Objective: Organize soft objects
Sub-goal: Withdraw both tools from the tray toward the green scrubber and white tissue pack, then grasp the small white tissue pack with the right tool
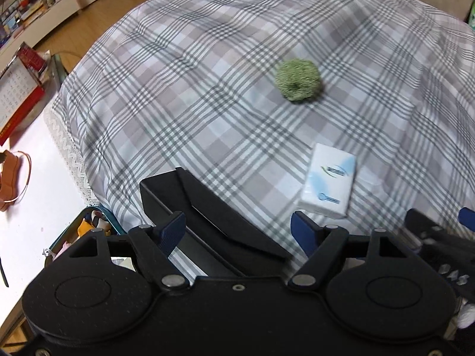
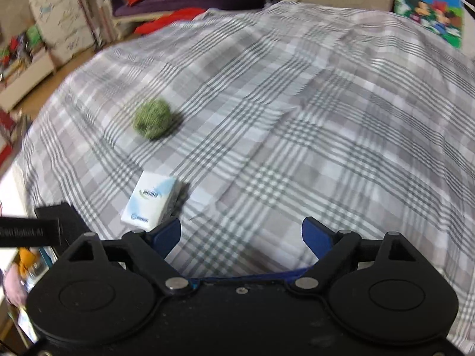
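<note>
Spread tools (image 1: 239, 231) (image 2: 241, 237) above tissue pack (image 1: 328, 181)

Both wrist cams look down over the plaid bedspread (image 1: 207, 103) from fairly close, sharing the green scrunchie (image 1: 297, 80) around 12 o'clock and the tissue pack (image 2: 151, 200).

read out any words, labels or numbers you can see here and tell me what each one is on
"GenBabal.AI", roughly, first letters cut off: black strap at the left edge.
Tissue pack: a logo and print, too blurred to read.
Red calendar: grid of numbers, too small to read.
Nothing else legible.
</note>
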{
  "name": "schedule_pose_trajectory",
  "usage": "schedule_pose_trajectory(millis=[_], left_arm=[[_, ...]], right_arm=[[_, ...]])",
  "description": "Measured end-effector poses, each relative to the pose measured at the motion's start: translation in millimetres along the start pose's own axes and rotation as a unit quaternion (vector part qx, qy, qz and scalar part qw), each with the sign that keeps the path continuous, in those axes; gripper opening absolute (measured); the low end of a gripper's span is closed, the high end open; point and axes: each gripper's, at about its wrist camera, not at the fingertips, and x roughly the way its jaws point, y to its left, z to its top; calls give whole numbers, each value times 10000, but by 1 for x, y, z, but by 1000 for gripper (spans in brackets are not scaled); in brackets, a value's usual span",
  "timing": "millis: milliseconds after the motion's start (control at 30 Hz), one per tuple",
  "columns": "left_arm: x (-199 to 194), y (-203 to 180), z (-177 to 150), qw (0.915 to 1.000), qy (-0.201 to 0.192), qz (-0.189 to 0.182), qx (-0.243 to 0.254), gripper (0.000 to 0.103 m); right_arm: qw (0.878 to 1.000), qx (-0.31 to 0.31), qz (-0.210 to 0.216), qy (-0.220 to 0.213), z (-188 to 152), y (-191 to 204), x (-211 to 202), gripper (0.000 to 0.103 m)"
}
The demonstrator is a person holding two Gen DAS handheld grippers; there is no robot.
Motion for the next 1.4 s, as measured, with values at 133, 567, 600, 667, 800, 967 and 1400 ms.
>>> schedule_pose_trajectory(millis=[133, 567, 600, 667, 800, 967, 1400], left_arm=[[9, 6, 3, 10000, 76, 49, -31, 74], [19, 27, 14, 9995, 127, 90, -279, 74], [19, 29, 15, 9995, 120, 93, -286, 74], [19, 31, 15, 9994, 120, 87, -305, 74], [20, 37, 15, 9993, 137, 87, -329, 74], [22, 41, 14, 9991, 174, 102, -371, 74], [21, 39, 15, 9992, 177, 52, -350, 74]], right_arm=[[9991, -396, -52, 160, 1, 25, 20, 88], [9848, -1676, -117, 428, 10, 88, 80, 89], [9840, -1726, -156, 425, 11, 90, 85, 89], [9826, -1786, -237, 441, 14, 93, 96, 89], [9833, -1766, -95, 421, 23, 94, 102, 89], [9829, -1833, -42, 163, 34, 102, 105, 88], [9966, -225, 13, 786, 53, 36, 109, 7]])
